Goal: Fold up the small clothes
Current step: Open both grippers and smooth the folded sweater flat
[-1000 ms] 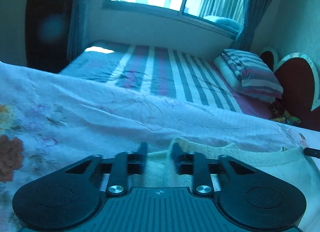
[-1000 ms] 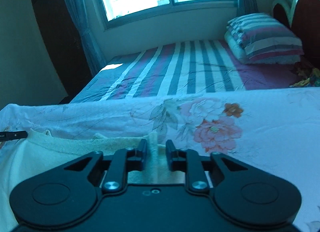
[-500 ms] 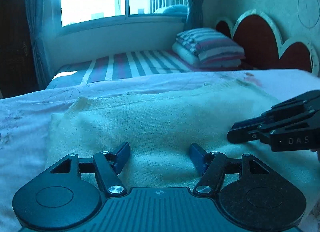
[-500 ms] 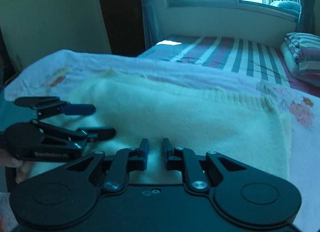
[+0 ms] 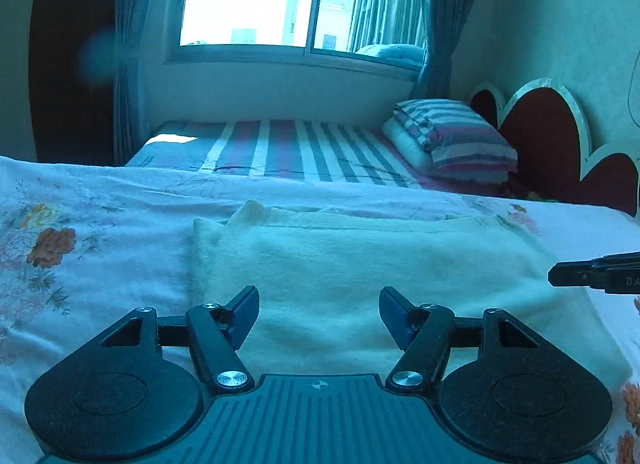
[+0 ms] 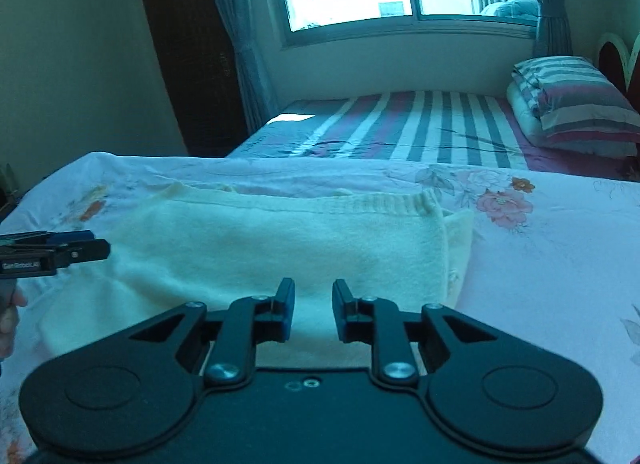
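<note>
Hovering low over the near edge of the sweater (image 5: 360, 264), the left hand-held gripper (image 5: 318, 314) has its jaws spread wide with nothing between them; they have just been opening. Over on the other side, the right hand-held gripper (image 6: 313, 310) stands at a narrow gap above the knit, jaws just eased apart, pads not pressing on anything that shows. So both are free, and the sweater lies loose on the floral sheet (image 6: 560, 232) of the bed.

It looks light, soft and limp, a fuzzy knit that should sag and stretch if lifted by one point, though it won't slip much on cotton. Best bets for a hold, by the look of it: a pinch on each near corner, or on the firmer ribbed band (image 6: 384, 203) at the far right edge.

Pale cream, it sits already doubled into a broad rectangle, upper layer's edge running across the far side, a small flap (image 6: 460, 232) poking out right. Beyond, a striped bed (image 5: 296, 147) and pillow (image 5: 460, 135) by the window.
</note>
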`<move>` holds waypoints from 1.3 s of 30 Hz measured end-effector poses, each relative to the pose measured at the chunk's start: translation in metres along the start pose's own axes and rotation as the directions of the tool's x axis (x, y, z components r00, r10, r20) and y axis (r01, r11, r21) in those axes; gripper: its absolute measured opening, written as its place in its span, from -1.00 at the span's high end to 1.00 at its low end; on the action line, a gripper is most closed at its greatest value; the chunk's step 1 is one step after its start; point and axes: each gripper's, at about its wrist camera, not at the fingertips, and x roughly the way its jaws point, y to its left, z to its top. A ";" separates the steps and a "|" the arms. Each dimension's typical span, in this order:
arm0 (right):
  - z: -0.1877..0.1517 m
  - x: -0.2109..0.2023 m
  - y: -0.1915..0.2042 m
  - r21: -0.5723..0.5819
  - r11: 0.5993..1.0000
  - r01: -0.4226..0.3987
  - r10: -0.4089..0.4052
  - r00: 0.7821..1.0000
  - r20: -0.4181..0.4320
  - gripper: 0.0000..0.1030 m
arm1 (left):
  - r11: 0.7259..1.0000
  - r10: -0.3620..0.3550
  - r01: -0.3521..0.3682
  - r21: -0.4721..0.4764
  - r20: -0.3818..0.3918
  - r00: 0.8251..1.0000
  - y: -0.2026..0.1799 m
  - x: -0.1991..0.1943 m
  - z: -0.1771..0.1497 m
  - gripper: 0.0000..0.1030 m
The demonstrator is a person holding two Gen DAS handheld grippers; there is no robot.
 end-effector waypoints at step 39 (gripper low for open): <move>-0.051 -0.059 0.039 0.018 0.989 0.150 -0.151 0.988 0.029 0.54 | 0.998 0.068 -0.068 -0.019 0.022 0.997 -0.016 -0.063 -0.047 -0.29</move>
